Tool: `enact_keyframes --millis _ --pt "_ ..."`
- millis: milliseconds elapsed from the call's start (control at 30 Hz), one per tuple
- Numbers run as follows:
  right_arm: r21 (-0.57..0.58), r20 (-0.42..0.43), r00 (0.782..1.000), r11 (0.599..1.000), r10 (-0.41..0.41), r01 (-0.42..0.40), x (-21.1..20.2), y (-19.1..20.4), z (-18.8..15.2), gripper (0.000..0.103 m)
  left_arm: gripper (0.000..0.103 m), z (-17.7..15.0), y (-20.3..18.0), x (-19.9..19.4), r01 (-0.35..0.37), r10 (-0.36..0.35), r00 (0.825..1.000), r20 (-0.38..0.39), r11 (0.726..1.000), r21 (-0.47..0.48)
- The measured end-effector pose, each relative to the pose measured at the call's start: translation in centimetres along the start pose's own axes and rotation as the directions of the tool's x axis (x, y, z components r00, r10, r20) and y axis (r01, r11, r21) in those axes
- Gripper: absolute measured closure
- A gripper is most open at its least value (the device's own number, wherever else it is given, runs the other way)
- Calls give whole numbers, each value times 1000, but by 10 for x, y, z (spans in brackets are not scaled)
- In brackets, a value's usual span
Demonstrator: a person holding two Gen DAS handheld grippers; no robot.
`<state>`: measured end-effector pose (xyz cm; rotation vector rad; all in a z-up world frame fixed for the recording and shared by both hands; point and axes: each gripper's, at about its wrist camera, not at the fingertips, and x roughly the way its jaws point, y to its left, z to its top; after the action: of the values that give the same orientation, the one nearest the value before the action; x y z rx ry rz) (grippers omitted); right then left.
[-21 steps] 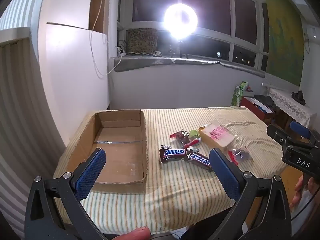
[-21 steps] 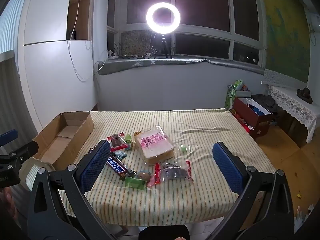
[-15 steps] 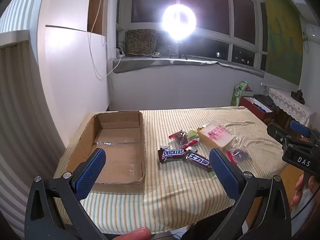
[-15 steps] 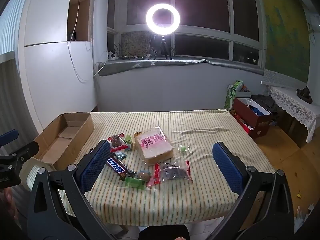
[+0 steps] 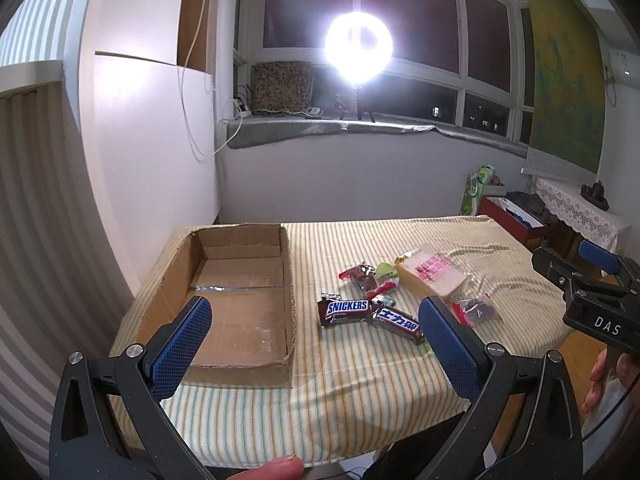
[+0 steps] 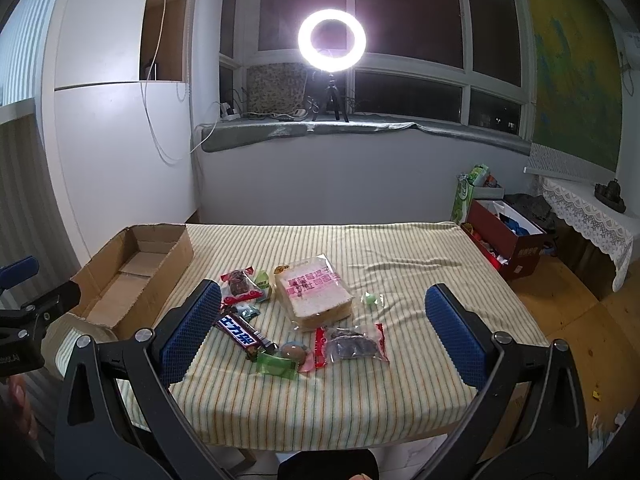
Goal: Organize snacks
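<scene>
Striped cloth covers a table [image 6: 400,380] in a night-lit room, where a snack-sorting job appears not to have started. Nearest the cameras, the left gripper [image 5: 316,344] and the right gripper [image 6: 324,332] hang short of the table's near edge, each with its blue-padded jaws spread wide and nothing between them. Just beyond, the snacks lie loose on the cloth in one cluster: a Snickers bar [image 5: 346,312] touching a second Snickers bar with Chinese lettering [image 5: 396,324], a clear packet with red ends [image 6: 352,346], a green-wrapped sweet [image 6: 276,366], a red-wrapped treat [image 6: 239,282] and, a little further back, a bagged loaf of sliced bread [image 6: 316,298]. A small green sweet [image 6: 371,299] sits apart, beside the loaf. To the left of the cluster stands an open cardboard box [image 5: 290,280], its floor bare; judging by that, every item remains to be moved, if the box is indeed the destination. Behind it all, a ring light [image 6: 332,40] glares from the windowsill against dark panes.
</scene>
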<state>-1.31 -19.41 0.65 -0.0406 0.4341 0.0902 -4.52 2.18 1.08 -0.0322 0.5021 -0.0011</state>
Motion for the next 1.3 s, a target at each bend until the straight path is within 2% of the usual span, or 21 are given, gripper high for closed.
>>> enact_keyframes --millis 333,767,967,1300 --pt "9 20 1000 1000 2 -2 -3 1 -1 0 0 0 1 -1 0 0 1000 5 1000 2" --pt "15 7 1000 1000 8 -8 -6 -2 5 0 0 1 -2 -8 -2 2 1000 22 1000 13" --pt "68 26 999 997 32 -34 -10 -6 6 0 0 0 -3 -10 -3 3 1000 28 1000 17" --pt "64 1 1000 998 23 -23 -8 -13 2 0 0 0 -8 -9 -1 0 1000 26 1000 25"
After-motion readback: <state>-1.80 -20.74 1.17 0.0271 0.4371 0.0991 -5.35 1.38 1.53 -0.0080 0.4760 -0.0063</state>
